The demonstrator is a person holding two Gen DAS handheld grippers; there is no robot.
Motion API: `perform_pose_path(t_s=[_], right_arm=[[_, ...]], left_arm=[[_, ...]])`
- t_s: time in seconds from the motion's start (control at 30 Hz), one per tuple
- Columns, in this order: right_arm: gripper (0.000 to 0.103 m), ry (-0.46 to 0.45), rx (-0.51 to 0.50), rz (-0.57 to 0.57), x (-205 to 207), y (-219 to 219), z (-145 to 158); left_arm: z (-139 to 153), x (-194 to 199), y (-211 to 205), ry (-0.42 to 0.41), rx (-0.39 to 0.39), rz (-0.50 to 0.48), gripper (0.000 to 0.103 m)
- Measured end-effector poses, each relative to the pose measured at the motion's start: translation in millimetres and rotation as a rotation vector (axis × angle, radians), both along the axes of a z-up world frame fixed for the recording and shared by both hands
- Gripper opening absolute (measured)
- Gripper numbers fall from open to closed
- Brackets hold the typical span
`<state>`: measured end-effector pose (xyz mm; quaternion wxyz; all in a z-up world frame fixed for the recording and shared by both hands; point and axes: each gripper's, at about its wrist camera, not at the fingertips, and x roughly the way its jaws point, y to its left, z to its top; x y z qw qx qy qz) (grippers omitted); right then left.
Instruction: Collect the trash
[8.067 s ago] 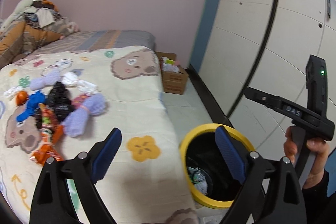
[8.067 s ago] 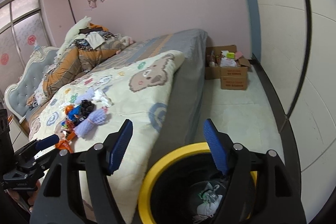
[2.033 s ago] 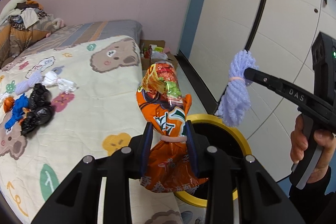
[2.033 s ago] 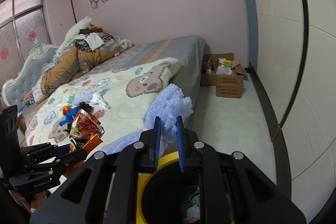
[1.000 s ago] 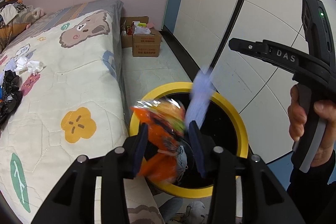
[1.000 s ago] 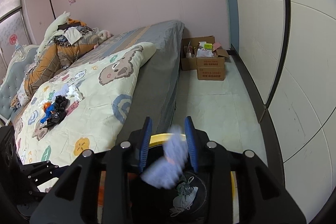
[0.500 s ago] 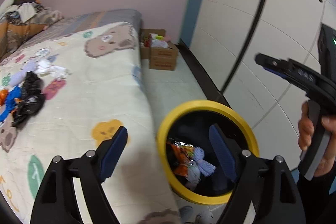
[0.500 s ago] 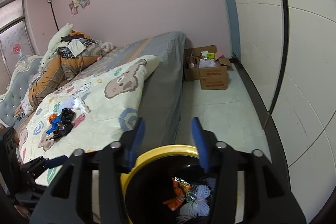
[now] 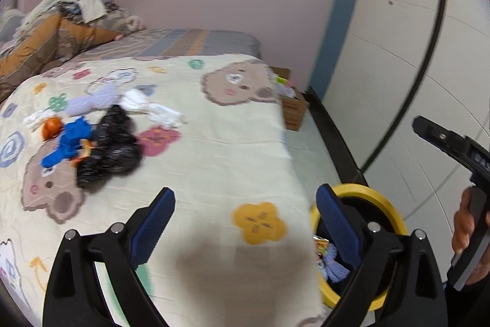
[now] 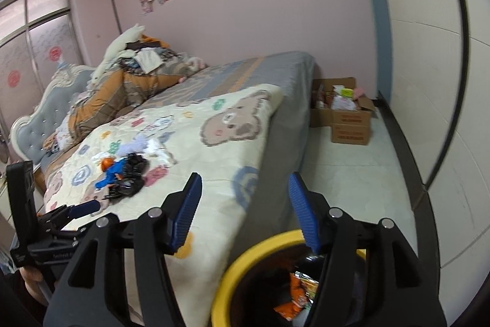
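Yellow-rimmed bin (image 10: 245, 258), nearest, beside the bed: now holds the orange wrapper (image 10: 298, 294) and the lilac yarn bundle (image 9: 335, 265), both carried over it two seconds ago.
Left gripper (image 9: 245, 222): released, empty, turned back toward the quilt (image 9: 214, 161).
Right gripper (image 10: 245, 207): released, empty, above the bin rim.
Mid-quilt, well apart from the bin: remaining trash, namely black bags (image 9: 113, 146), blue scrap (image 9: 69, 143), orange ball (image 9: 52, 126), lilac piece (image 9: 92, 103), white tissues (image 9: 153, 109).
Beyond, on the floor: cardboard box (image 10: 346, 118).
Judgement: one load done; next trip goes to the pile.
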<state>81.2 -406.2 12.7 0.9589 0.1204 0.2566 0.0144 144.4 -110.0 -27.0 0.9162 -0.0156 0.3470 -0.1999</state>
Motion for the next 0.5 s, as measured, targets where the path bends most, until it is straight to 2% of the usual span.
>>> perform_pose_path(t_s=[0.5], right_arm=[[0.060,0.019,0.035,0.222,94.6,114.5,-9.3]], left_arm=[[12.6,60.5,136.0,-0.053,0.036,0.285,0.092]])
